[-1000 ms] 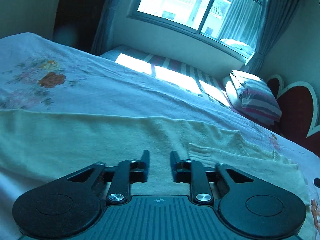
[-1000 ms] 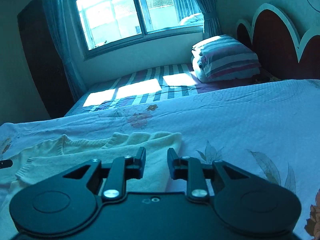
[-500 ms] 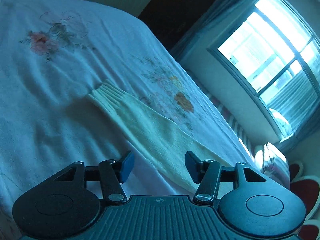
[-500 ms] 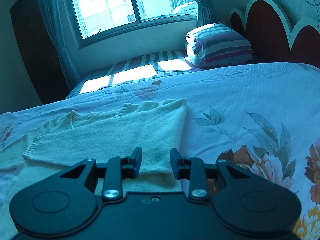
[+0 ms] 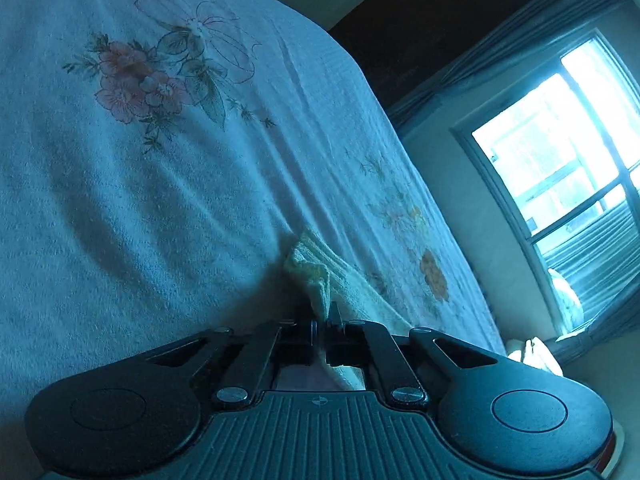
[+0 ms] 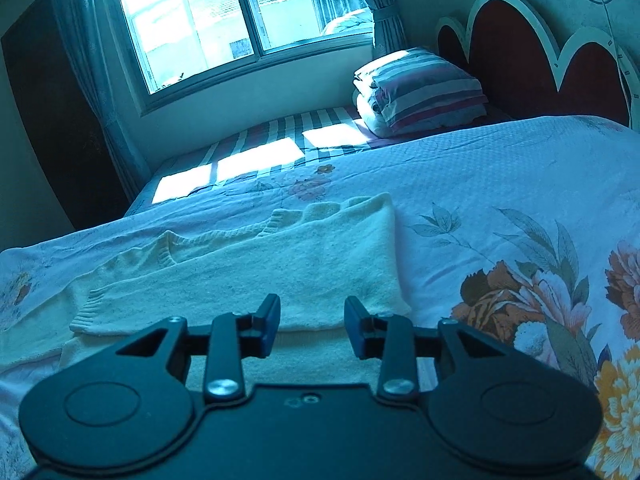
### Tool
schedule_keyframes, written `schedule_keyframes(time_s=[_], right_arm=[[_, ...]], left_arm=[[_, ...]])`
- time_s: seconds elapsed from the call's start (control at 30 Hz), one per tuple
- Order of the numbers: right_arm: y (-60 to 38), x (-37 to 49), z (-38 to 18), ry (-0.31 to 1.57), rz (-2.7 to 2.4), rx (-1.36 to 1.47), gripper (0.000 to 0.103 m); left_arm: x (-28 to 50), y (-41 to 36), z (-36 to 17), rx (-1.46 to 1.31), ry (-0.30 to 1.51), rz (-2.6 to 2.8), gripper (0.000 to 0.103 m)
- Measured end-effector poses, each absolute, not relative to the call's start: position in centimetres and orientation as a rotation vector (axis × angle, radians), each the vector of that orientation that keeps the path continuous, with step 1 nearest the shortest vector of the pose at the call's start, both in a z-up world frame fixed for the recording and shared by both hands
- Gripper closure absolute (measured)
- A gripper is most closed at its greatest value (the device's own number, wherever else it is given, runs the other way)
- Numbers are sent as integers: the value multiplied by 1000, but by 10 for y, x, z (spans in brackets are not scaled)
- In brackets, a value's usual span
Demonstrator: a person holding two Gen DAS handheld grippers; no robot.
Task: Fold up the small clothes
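Left gripper [image 5: 320, 322] is clenched on the ribbed cuff of a cream knitted sweater's sleeve [image 5: 316, 276], its jaws just closed. Right gripper [image 6: 312, 320] hovers released, jaws just widening, above the sweater [image 6: 280, 272], which lies partly folded on the floral bedspread [image 6: 500, 184]. Beyond sit a striped pillow [image 6: 420, 92] and a window [image 6: 224, 16].

Sunlight pours through the window [image 6: 224, 20], curtains [image 6: 80, 60] hanging at both sides. A floral bedspread [image 6: 500, 184] covers the near bed, orange blooms [image 6: 516, 292] at its right. Beyond it lies a striped mattress [image 6: 280, 136], folded striped bedding [image 6: 420, 92] stacked against the scalloped red headboard [image 6: 520, 52].
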State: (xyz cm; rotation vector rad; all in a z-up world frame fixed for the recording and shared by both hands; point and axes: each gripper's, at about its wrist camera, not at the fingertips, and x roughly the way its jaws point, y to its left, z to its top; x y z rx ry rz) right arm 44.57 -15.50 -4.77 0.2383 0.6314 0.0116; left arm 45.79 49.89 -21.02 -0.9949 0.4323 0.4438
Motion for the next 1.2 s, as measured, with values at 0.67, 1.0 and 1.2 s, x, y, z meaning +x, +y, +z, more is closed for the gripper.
schedule_keyframes(time_s=[0.67, 1.0, 1.2], right_arm=[[-242, 415, -57, 604, -181, 330, 64], [-321, 395, -61, 586, -180, 379, 63], [-359, 380, -70, 591, -207, 408, 61]], left_arm=[[615, 211, -54, -477, 365, -174, 100], [639, 2, -72, -276, 511, -413, 100], [631, -69, -81, -128, 565, -479, 100]])
